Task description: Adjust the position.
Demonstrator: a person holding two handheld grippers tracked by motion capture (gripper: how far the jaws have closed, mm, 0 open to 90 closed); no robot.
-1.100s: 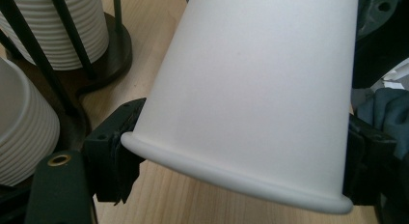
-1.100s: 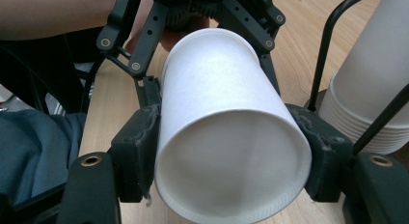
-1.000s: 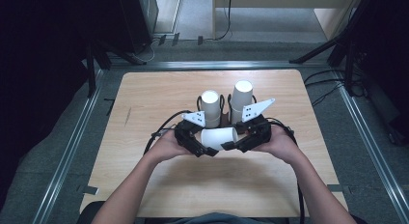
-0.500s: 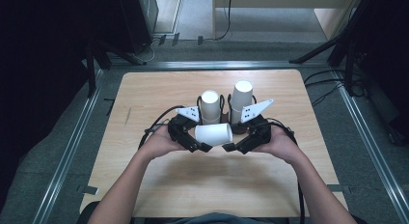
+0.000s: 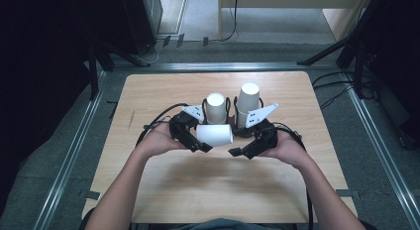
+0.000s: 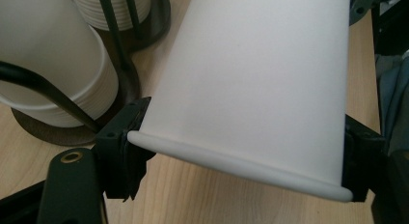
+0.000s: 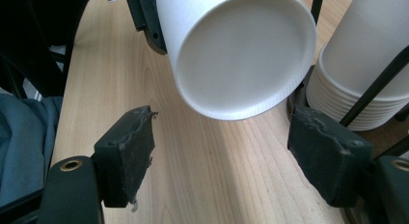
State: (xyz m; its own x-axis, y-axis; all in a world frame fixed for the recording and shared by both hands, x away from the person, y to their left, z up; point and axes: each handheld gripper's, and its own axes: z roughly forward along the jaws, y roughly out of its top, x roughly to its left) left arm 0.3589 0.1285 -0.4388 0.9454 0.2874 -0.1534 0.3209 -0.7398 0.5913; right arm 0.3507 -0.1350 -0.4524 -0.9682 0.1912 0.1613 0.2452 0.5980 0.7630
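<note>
A white paper cup (image 5: pixel 214 135) lies on its side above the wooden table (image 5: pixel 208 190), clamped across its rim end between the jaws of the left gripper (image 5: pixel 194 142) — its closed base points toward the right gripper (image 5: pixel 243 150). That gripper's jaws stand wide apart, empty, just short of the base. Behind stand two cup stacks (image 5: pixel 216 107) in dark wire holders.

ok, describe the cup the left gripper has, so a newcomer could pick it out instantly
Start at the wooden table and find the two upright stacks of white cups in black wire holders near its middle. Just in front of them, a single white paper cup is clamped at its rim by the left gripper. It alone lies sideways, off the table.
</note>
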